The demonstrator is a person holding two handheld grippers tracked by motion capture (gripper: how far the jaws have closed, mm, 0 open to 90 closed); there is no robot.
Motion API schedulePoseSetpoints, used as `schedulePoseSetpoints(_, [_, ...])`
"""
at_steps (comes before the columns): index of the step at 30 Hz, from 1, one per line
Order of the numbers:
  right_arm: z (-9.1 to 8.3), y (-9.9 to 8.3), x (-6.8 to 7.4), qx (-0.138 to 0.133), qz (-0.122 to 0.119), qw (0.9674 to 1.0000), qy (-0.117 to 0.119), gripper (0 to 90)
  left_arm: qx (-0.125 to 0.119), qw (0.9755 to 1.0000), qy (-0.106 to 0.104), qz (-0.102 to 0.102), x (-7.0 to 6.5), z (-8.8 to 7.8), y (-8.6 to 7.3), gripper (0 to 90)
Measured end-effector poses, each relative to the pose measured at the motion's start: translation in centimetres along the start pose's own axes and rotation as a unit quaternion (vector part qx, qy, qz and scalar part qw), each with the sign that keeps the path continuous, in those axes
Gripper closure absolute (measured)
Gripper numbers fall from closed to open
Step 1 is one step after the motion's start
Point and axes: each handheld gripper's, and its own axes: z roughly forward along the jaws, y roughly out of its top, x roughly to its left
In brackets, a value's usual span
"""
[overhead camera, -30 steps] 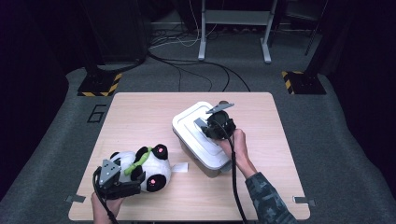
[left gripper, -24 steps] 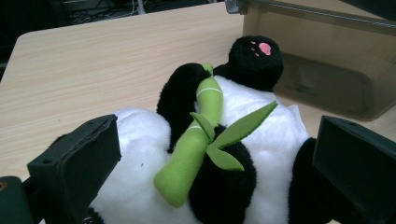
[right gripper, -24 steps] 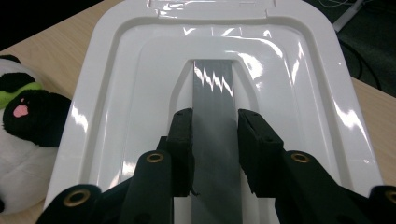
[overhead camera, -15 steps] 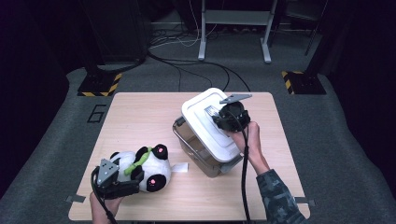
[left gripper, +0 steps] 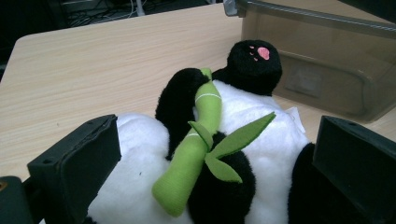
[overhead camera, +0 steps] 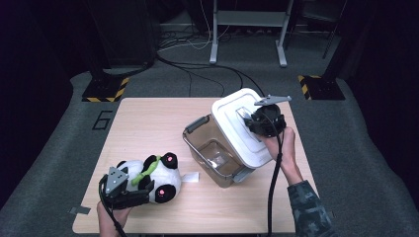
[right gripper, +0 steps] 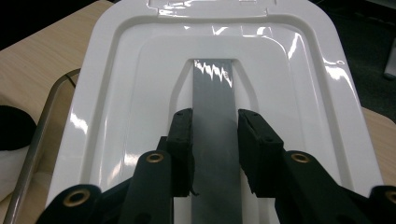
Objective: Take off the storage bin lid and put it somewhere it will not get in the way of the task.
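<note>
A panda plush (overhead camera: 157,177) with a green bamboo stalk (left gripper: 196,149) lies at the table's front left. My left gripper (overhead camera: 129,190) is open, its jaws standing wide on either side of the panda's (left gripper: 140,154) body. A clear brown bin (overhead camera: 210,154) stands open at centre right. Its white lid (overhead camera: 236,129) hangs tilted over the bin's right side. My right gripper (overhead camera: 257,118) is shut on the lid's grey handle strip (right gripper: 212,84), one jaw on each edge of it, above the lid (right gripper: 116,93).
The wooden table (overhead camera: 148,123) has bare room at its back left. A small white tag (overhead camera: 190,177) lies beside the panda. The bin's near wall (left gripper: 327,70) stands just beyond the plush. Cables and stand legs (overhead camera: 247,29) lie on the floor behind.
My right gripper has lifted the lid off the bin and carried it up and to the right, tilting it. The bin now stands open. The left gripper and panda have stayed put.
</note>
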Motion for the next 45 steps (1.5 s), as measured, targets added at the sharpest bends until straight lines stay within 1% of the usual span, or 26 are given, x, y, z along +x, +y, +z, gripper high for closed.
schedulePoseSetpoints(8, [-0.9,-0.9,-2.4,0.0,0.023,0.9994,-0.027,66.3,-0.002,1.0,0.001,-0.002,0.1,0.0,0.0,0.3])
schedulePoseSetpoints(10, [-1.1,-1.3,-3.1,0.002,0.025,0.9991,-0.033,66.4,-0.001,1.0,0.001,-0.002,0.1,0.0,-0.1,0.3])
schedulePoseSetpoints(11, [-1.1,-1.4,-3.4,0.002,0.031,0.9988,-0.037,66.4,0.0,1.0,0.001,-0.001,0.1,0.0,-0.1,0.3])
schedulePoseSetpoints(15, [-1.3,-2.3,-4.8,0.004,0.044,0.9978,-0.049,66.3,0.002,1.0,0.001,0.0,0.1,0.0,-0.2,0.4])
schedulePoseSetpoints(17, [-1.4,-2.7,-5.4,0.005,0.053,0.997,-0.056,66.3,-0.002,1.0,0.002,-0.002,0.1,0.1,-0.2,0.4])
schedulePoseSetpoints(22, [-1.2,-3.9,-6.7,0.013,0.071,0.995,-0.069,66.3,0.003,1.0,0.0,-0.001,0.1,0.1,-0.2,0.4])
schedulePoseSetpoints(30, [-0.3,-5.6,-8.1,0.029,0.095,0.9915,-0.083,66.3,0.002,1.0,0.002,0.001,0.0,0.1,-0.2,0.5])
schedulePoseSetpoints(33, [0.3,-6.3,-8.6,0.039,0.1,0.9901,-0.09,66.3,0.004,1.0,0.001,0.001,0.1,0.1,-0.2,0.6])
schedulePoseSetpoints(36, [1.1,-7.1,-8.9,0.053,0.113,0.9877,-0.094,66.3,0.006,1.0,0.0,0.001,0.1,0.2,-0.2,0.6])
schedulePoseSetpoints(42, [3.2,-9.2,-9.6,0.078,0.128,0.9836,-0.1,66.3,0.005,1.0,0.001,0.0,0.2,0.4,-0.1,0.6])
schedulePoseSetpoints(44, [4.1,-10.1,-10.0,0.087,0.138,0.9814,-0.102,66.3,0.008,1.0,0.001,0.001,0.2,0.4,-0.1,0.6])
schedulePoseSetpoints(45, [4.4,-10.4,-10.1,0.088,0.139,0.9811,-0.101,66.3,0.009,1.0,0.0,0.003,0.2,0.4,-0.1,0.6])
